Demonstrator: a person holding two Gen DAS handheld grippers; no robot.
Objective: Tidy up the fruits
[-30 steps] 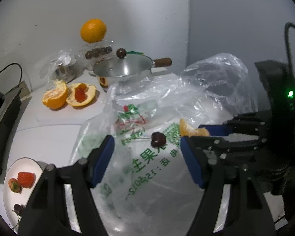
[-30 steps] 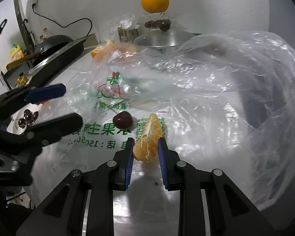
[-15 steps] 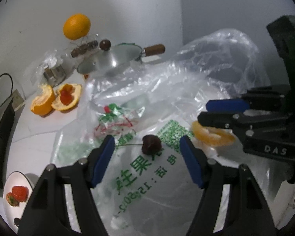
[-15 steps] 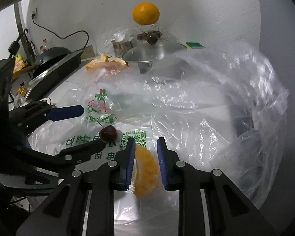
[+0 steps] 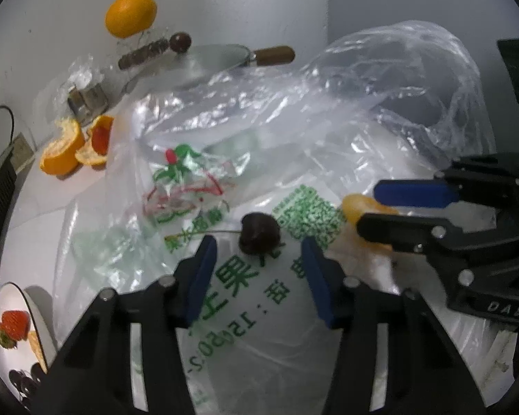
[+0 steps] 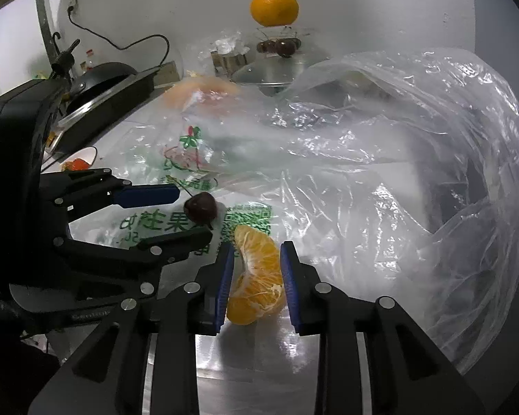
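A dark cherry (image 5: 259, 232) with a stem lies on a clear printed plastic bag (image 5: 294, 145). My left gripper (image 5: 257, 247) is open, its blue pads on either side of the cherry, just short of it. My right gripper (image 6: 256, 259) is shut on a peeled orange segment (image 6: 257, 280) and holds it just above the bag, to the right of the cherry (image 6: 201, 206). In the left wrist view the segment (image 5: 358, 204) shows between the right gripper's fingers (image 5: 411, 192).
A white plate (image 5: 14, 325) with strawberries and cherries sits at the lower left. Orange halves (image 5: 64, 148) lie behind the bag. A whole orange (image 5: 130, 19) sits above a pot lid (image 5: 211, 60) at the back. A dark stove (image 6: 100, 97) stands to the left.
My left gripper has moved in closer to the cherry. My right gripper has kept hold of the orange segment and lifted it slightly off the bag.
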